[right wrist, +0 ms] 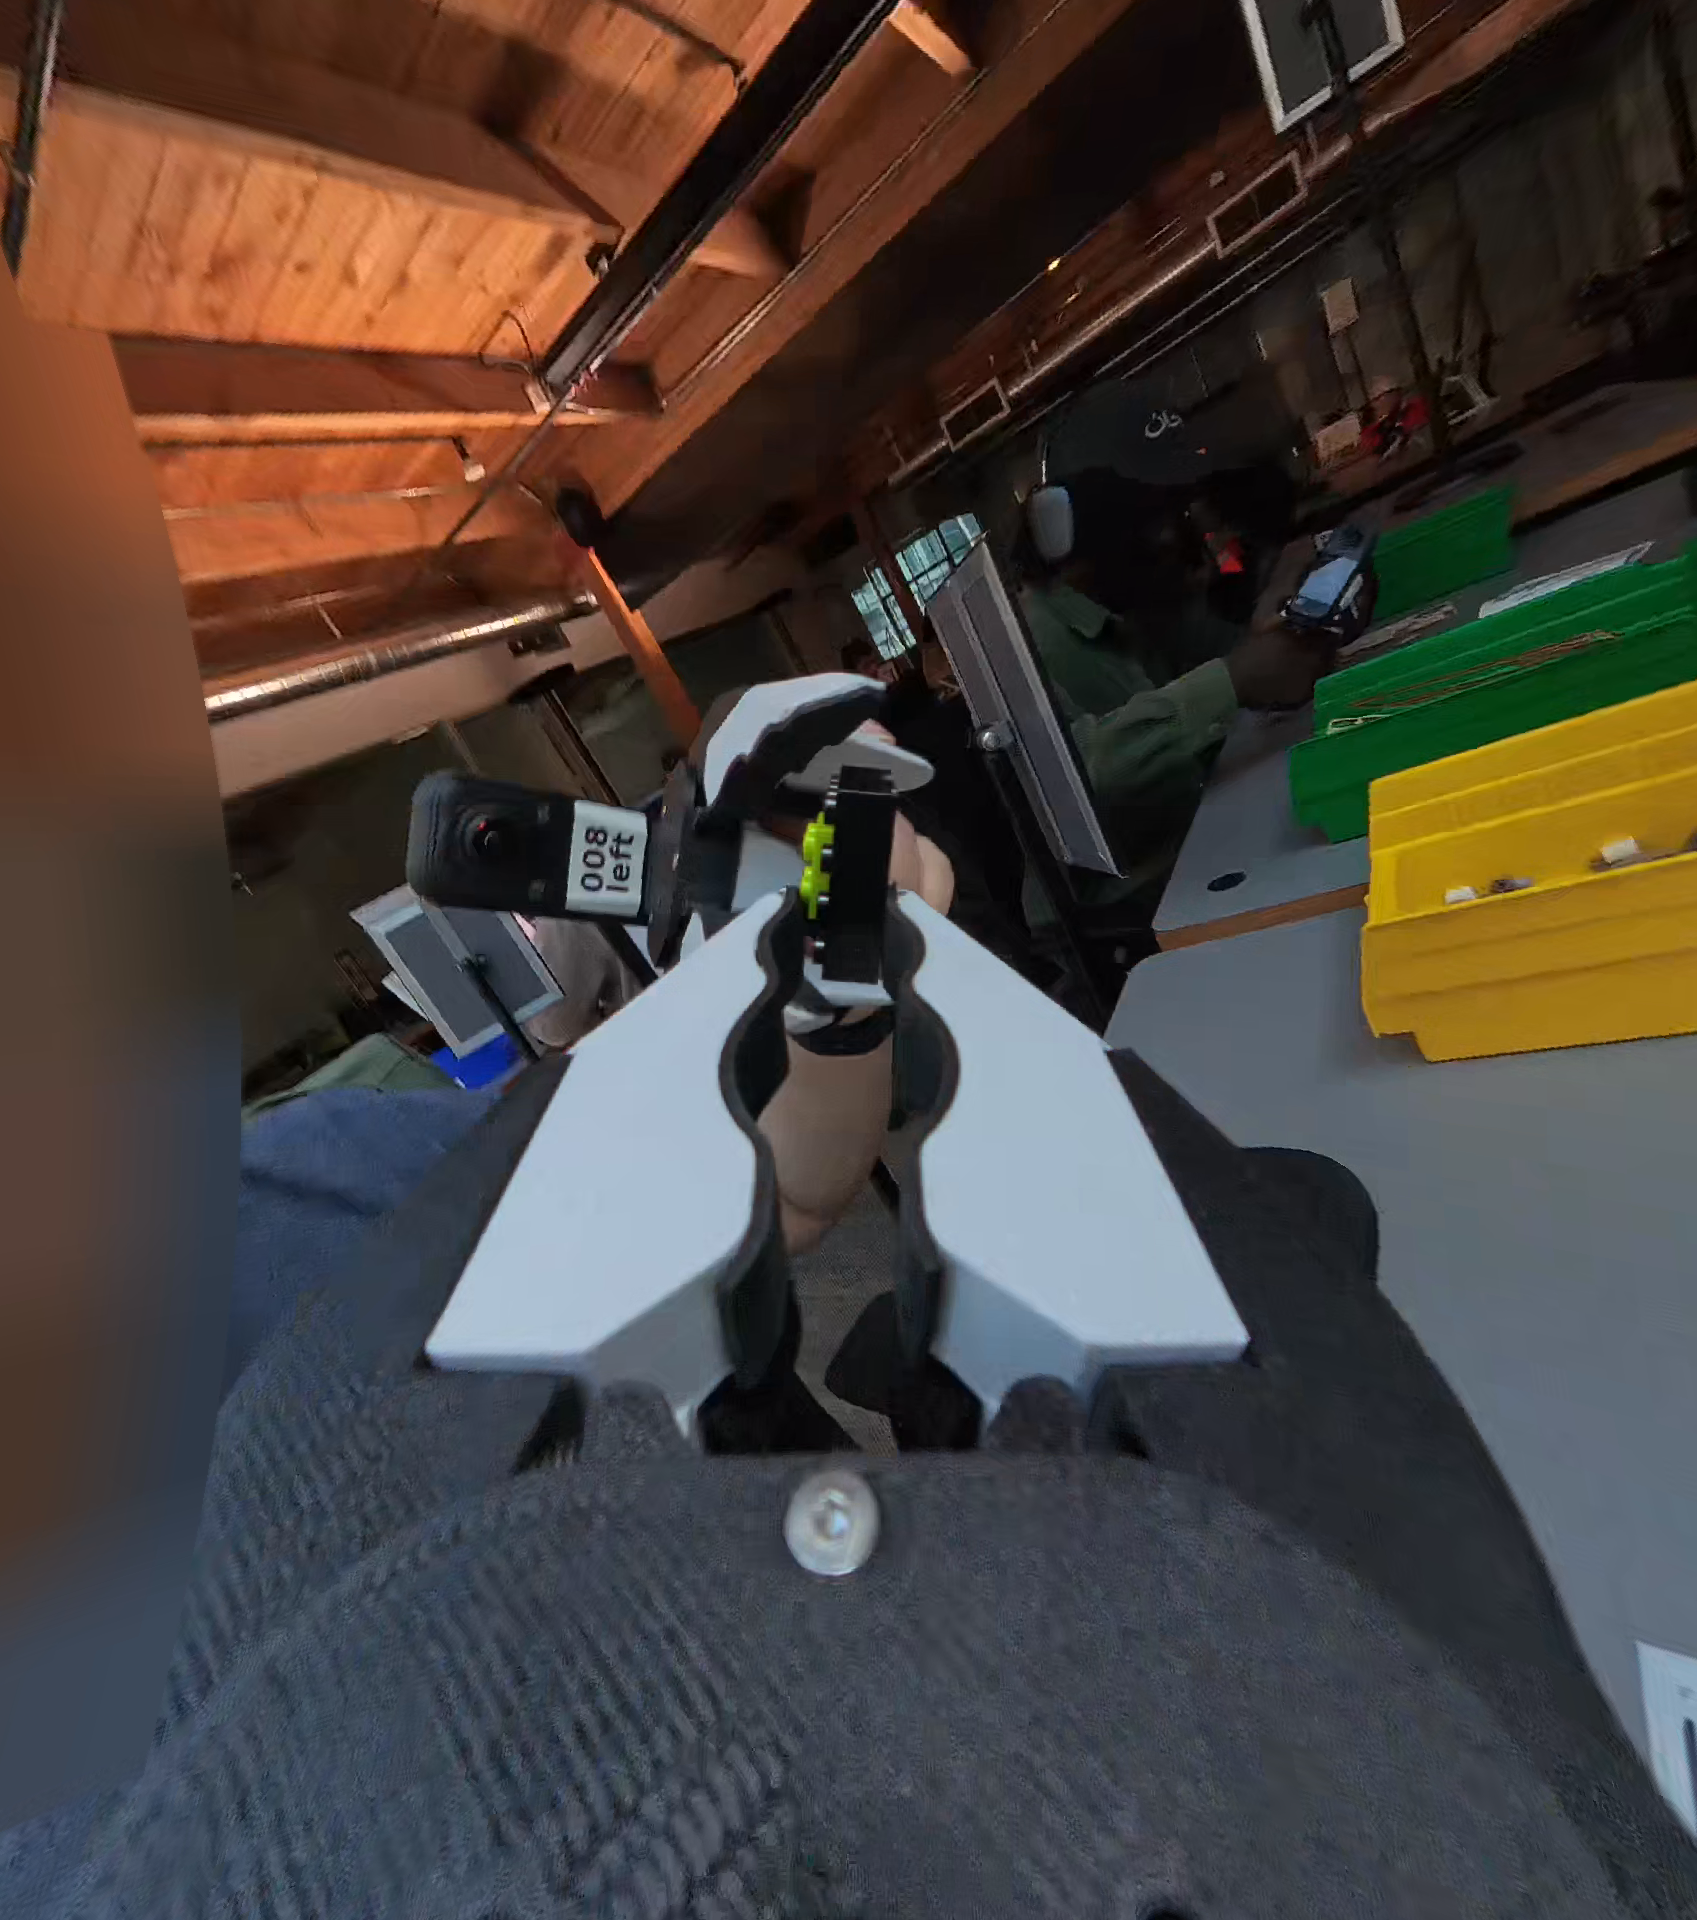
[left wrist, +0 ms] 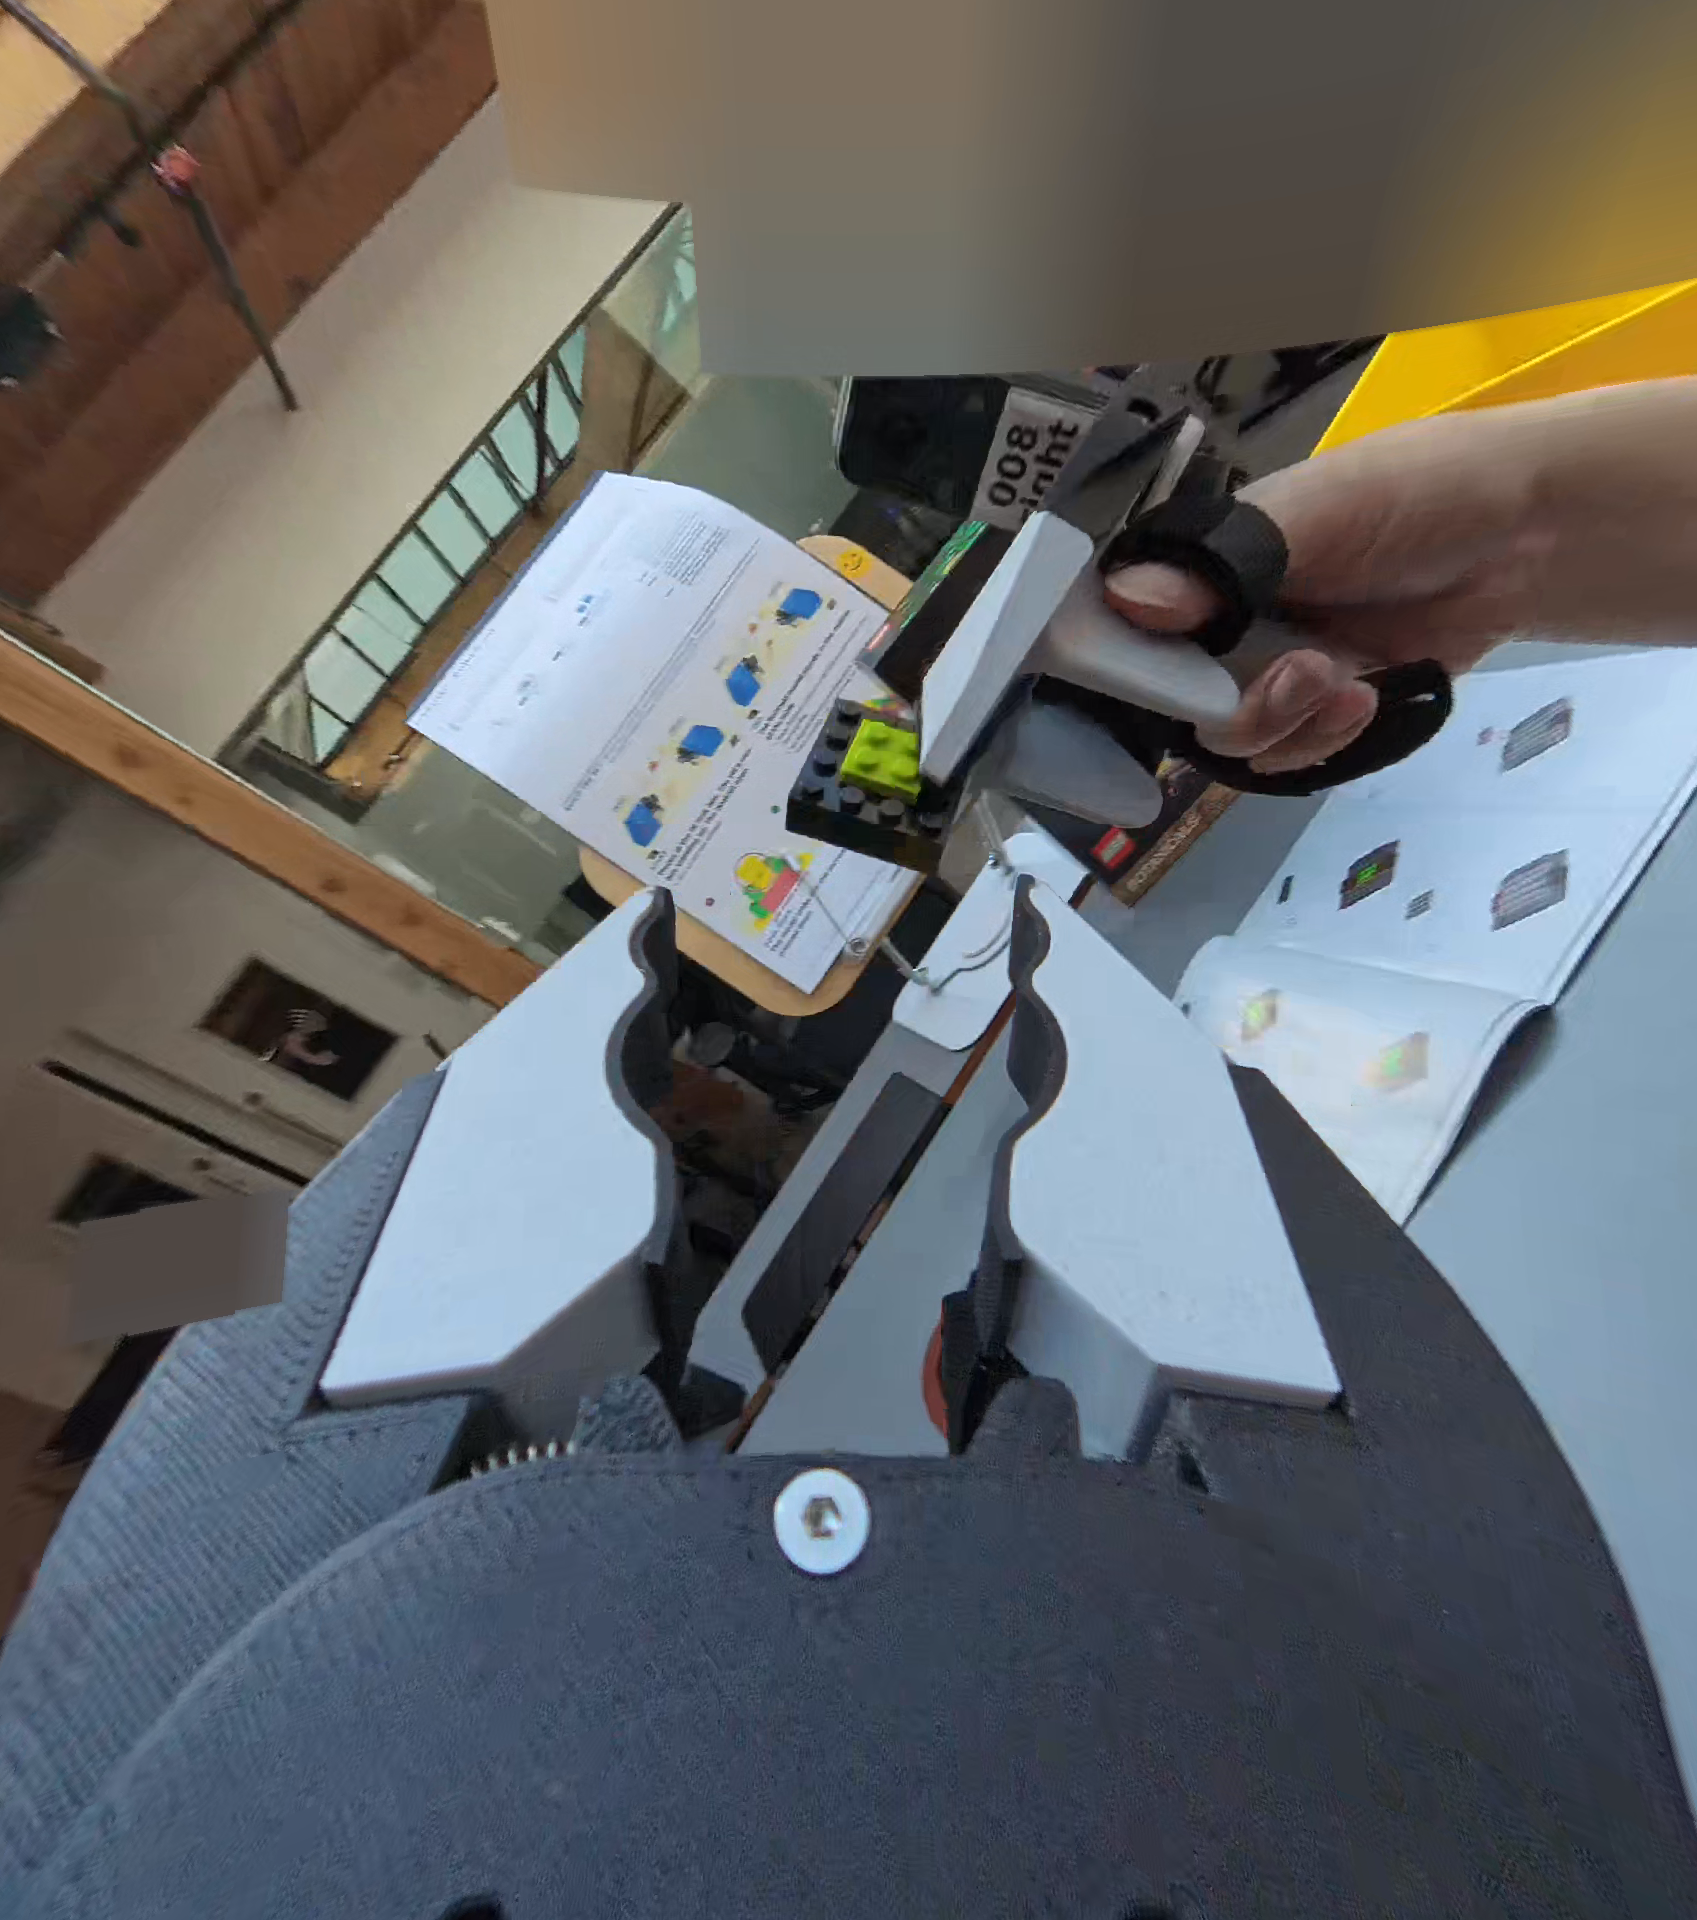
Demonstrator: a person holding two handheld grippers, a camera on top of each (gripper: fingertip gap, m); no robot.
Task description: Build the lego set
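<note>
Grey table to the left gripper's right carries the open instruction booklet. That gripper's jaws are spread with nothing between them. Ahead of it, the right gripper pinches a black lego plate wearing one lime brick. So it looks barely started, pretty much everything left to build.

1. a grey table lies to the right of the left tool and also right of the right tool.
2. an open instruction booklet lies flat on it, ahead-right of the left tool.
3. a dark box, partly hidden, seems to rest beyond the booklet.
4. yellow bins and green bins sit ahead-right of the right tool.
</note>
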